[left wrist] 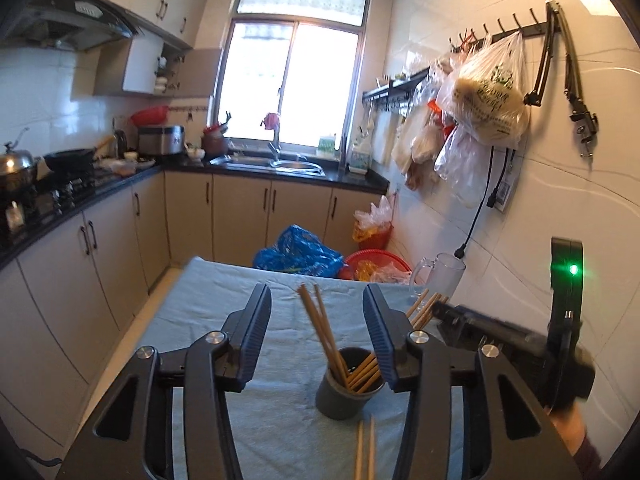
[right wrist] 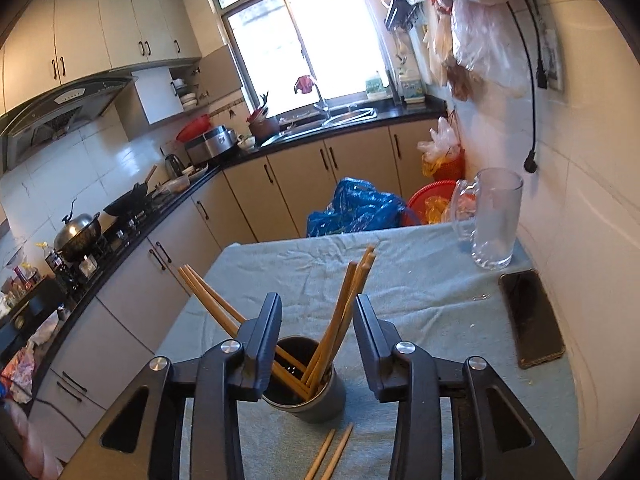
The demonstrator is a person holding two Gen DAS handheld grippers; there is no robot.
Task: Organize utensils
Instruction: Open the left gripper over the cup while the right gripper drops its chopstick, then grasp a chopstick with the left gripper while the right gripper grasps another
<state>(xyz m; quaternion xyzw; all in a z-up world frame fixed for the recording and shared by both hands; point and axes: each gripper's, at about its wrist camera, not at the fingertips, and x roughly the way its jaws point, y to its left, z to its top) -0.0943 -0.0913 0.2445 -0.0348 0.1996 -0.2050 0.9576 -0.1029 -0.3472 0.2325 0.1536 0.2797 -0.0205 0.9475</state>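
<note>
Chopsticks (right wrist: 330,456), two loose, flat on cloth (right wrist: 420,292) just under right tongs (right wrist: 316,320), spread and empty; next to pick, low and level. Beyond, between left tongs (left wrist: 316,320), also spread and empty: dark cup (left wrist: 346,384) with leaning chopsticks; not to knock.

From my left gripper's camera, my right gripper (left wrist: 516,332) at the right is blurred, and it hides the lower part of the glass mug (left wrist: 440,270). Two loose chopsticks (left wrist: 366,452) on the near cloth are cut off by the bottom edge. My right camera's left finger (right wrist: 266,344) hides the holder's (right wrist: 316,396) left rim.
</note>
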